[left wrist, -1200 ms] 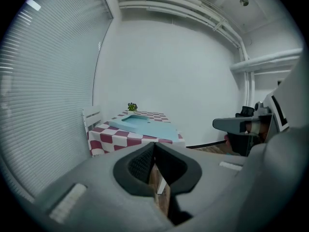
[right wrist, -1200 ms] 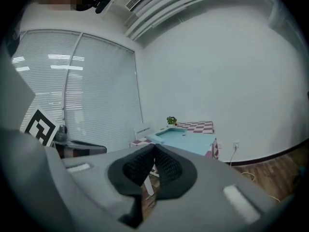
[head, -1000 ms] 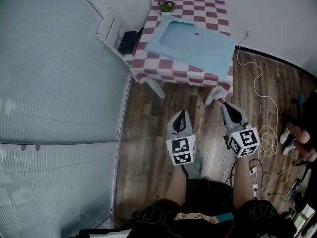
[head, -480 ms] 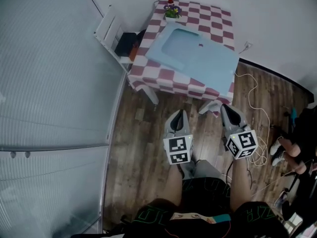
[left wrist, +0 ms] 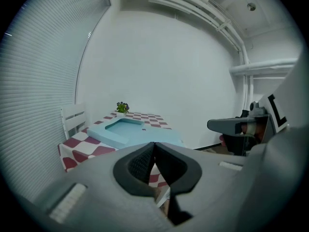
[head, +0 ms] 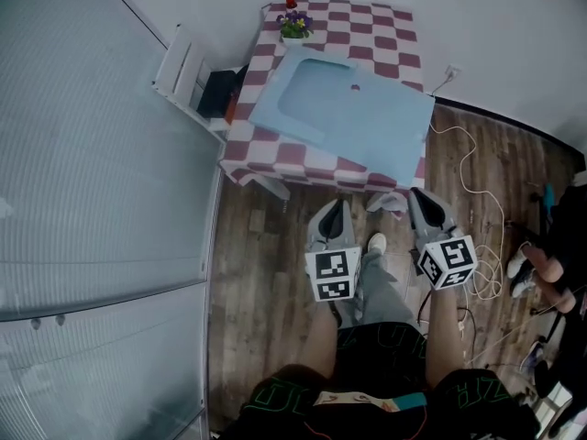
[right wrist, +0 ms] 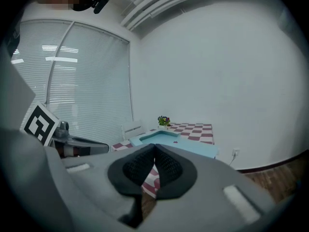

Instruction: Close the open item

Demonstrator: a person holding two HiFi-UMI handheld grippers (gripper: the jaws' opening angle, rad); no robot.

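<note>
Nearest, the left gripper and the right gripper are held side by side over the wooden floor, both pointing to 12 o'clock. Each gripper's own view shows its jaws pressed fully together with nothing between them: left, right. A white shoe shows between them. Just beyond their tips, at 12 o'clock, stands the table under a red-and-white checked cloth. The pale blue open item lies flat on it, covering most of the top. A small flower pot sits at its far left corner. A white chair stands at 10 o'clock and a white cable trails at 2 o'clock.
</note>
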